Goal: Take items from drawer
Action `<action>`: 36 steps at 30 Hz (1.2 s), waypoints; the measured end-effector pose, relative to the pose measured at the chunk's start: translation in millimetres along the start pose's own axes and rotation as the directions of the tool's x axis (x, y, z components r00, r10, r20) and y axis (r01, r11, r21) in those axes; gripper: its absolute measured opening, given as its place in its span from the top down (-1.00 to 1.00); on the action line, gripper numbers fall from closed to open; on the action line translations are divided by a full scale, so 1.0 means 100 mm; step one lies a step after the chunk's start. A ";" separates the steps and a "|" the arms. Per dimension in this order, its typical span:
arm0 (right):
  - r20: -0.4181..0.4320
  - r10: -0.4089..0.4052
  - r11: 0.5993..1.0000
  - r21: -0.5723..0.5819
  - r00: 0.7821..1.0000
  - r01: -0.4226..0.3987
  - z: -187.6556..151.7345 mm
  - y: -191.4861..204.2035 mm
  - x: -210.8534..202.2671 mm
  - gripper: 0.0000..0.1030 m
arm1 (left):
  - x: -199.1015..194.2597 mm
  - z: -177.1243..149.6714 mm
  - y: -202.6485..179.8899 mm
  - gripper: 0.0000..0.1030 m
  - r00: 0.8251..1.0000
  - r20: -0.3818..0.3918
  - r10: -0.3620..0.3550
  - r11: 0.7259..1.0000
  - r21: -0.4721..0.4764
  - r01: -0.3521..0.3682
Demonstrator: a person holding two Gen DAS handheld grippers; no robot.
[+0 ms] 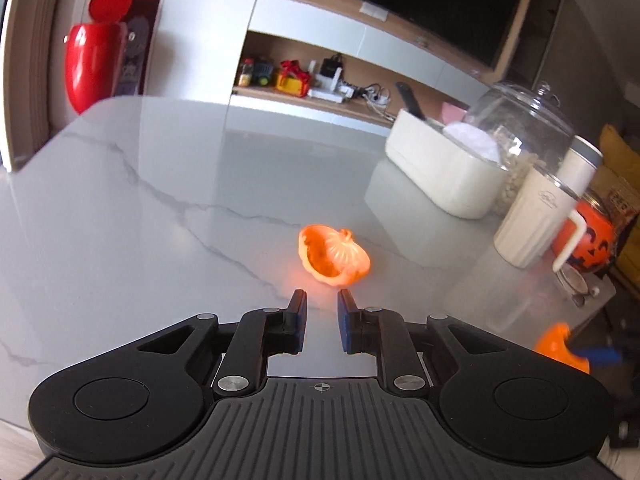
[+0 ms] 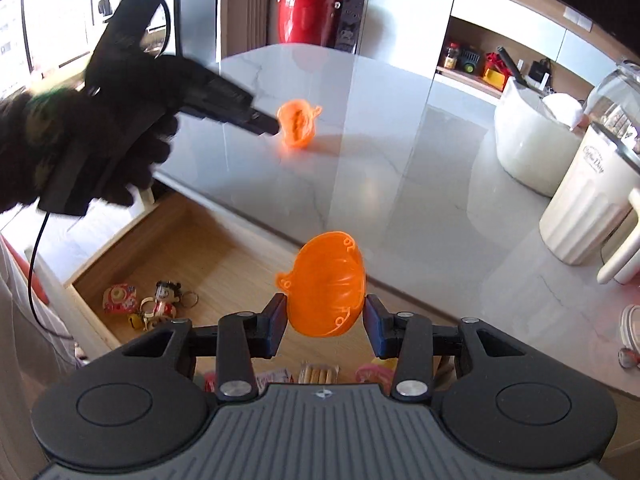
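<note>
An orange pumpkin half-shell lies on the marble counter, just beyond my left gripper, which is open and empty. In the right wrist view the same shell sits on the counter at the tip of the left gripper, held by a gloved hand. My right gripper is shut on a second orange pumpkin half-shell, held above the front edge of the open wooden drawer.
Keychain toys and small packets lie in the drawer. A white box, glass jar, cream mug and jack-o'-lantern bucket stand at the counter's right. A red bin stands behind.
</note>
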State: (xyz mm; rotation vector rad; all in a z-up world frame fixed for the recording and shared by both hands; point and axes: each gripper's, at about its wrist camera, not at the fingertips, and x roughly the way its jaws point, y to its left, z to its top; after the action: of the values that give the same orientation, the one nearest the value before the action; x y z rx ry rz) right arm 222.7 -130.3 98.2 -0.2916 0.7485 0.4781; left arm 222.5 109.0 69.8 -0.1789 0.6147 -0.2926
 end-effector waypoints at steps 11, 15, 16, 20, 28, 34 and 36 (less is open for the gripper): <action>0.043 -0.076 0.987 0.145 0.996 0.069 1.09 -0.45 0.98 -0.24 | -0.10 -0.61 0.20 0.65 0.949 -0.308 -0.072 0.982 0.143 0.121; 0.015 -0.044 0.987 0.156 0.999 0.041 0.91 -0.40 0.96 -0.28 | -0.06 -0.71 0.23 0.65 0.930 -0.360 -0.079 0.979 0.149 0.141; 0.015 -0.033 0.989 0.145 0.999 0.031 0.85 -0.38 0.89 -0.29 | -0.05 -0.73 0.23 0.65 0.927 -0.365 -0.080 0.978 0.151 0.144; 0.015 -0.004 0.994 0.108 1.000 0.002 0.50 -0.31 0.54 -0.50 | 0.01 -0.74 0.16 0.65 0.918 -0.387 -0.093 0.970 0.173 0.172; -0.068 0.021 0.994 0.112 0.997 -0.013 -0.22 -0.35 0.10 -0.78 | 0.09 -0.87 -0.02 0.65 0.869 -0.492 -0.049 0.944 0.261 0.201; -0.139 0.024 0.995 0.097 0.990 -0.011 -0.61 -0.29 0.22 -0.78 | 0.29 -0.99 -0.21 0.65 0.755 -0.655 -0.033 0.916 0.283 0.286; -0.155 0.037 0.991 0.135 0.987 -0.016 -0.65 -0.31 0.30 -0.78 | 0.35 -1.02 -0.29 0.65 0.738 -0.675 -0.025 0.902 0.302 0.308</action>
State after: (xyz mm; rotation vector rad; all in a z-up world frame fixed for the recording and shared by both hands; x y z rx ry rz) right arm 219.7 -175.2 33.9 -0.1960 0.9355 0.4314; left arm 182.7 62.5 -23.9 0.2879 1.2352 -0.6713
